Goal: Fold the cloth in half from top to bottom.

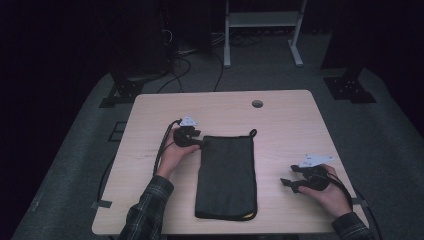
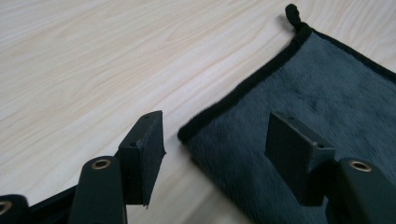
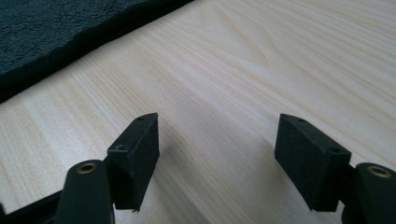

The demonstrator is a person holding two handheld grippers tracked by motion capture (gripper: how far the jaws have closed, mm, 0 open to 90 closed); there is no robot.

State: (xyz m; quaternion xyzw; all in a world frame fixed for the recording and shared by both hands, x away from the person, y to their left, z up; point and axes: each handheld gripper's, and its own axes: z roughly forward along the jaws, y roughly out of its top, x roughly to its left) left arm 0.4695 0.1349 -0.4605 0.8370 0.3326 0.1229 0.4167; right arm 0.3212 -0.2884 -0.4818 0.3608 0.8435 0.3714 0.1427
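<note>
Your left tongs [image 2: 212, 140] straddle, unclamped, the far-left corner of the dark grey folded plush cloth [image 1: 226, 172] lying lengthwise away from you on the desk [image 1: 290, 125], while your right tongs [image 3: 219, 154] gape apart over bare wood, well off.

The left gripper [image 1: 199, 141], black and two-jawed with a grey three-cornered plate on top, is held in the left hand [image 1: 175, 151], forearm in a plaid sleeve [image 1: 148, 205] angled up from below. Its jaws stand apart, pads pressing nothing. The right gripper [image 1: 286, 183], of the same build, sits in the right hand [image 1: 331, 194], jaws wide apart and pointing toward the left gripper's side.
</note>
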